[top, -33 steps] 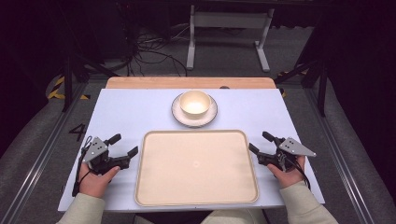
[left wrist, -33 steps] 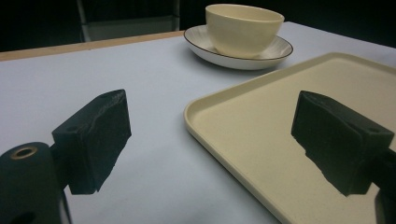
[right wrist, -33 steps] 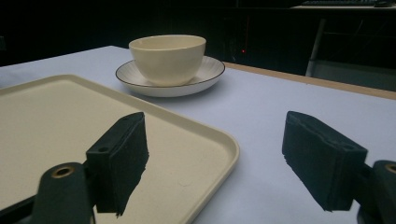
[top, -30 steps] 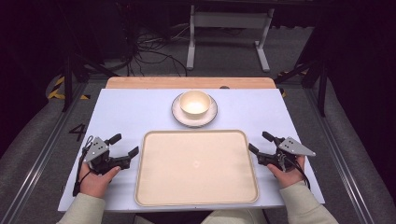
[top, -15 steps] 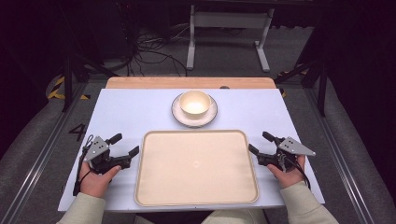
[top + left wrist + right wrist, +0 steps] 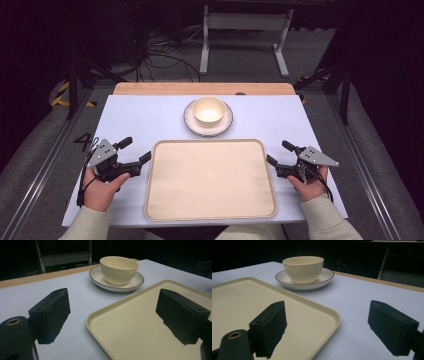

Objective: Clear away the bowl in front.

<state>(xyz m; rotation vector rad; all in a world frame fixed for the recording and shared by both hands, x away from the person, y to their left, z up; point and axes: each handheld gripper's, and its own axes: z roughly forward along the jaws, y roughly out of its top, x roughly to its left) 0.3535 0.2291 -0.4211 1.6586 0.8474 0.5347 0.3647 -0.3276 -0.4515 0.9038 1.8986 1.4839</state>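
A cream bowl [image 6: 208,110] stands on a white saucer [image 6: 192,122] at the far middle of the pale blue table. A large cream tray [image 6: 210,200] lies bare in front of it. My left gripper [image 6: 136,149] hovers just left of the tray's near-left corner, open, with nothing between its pads [image 6: 50,312]. My right gripper [image 6: 278,152] sits off the tray's right edge. Its jaws have just been opening and stand apart over the tray's corner [image 6: 332,312], holding nothing. The bowl [image 6: 118,268] [image 6: 303,267] shows ahead of both grippers.
A wooden strip [image 6: 150,88] runs along the table's far edge. Beyond it are a dark floor with cables and a metal stand [image 6: 245,22]. Open tabletop lies on both sides of the saucer.
The left gripper has lifted a little and edged forward. The right hand has stayed in place.
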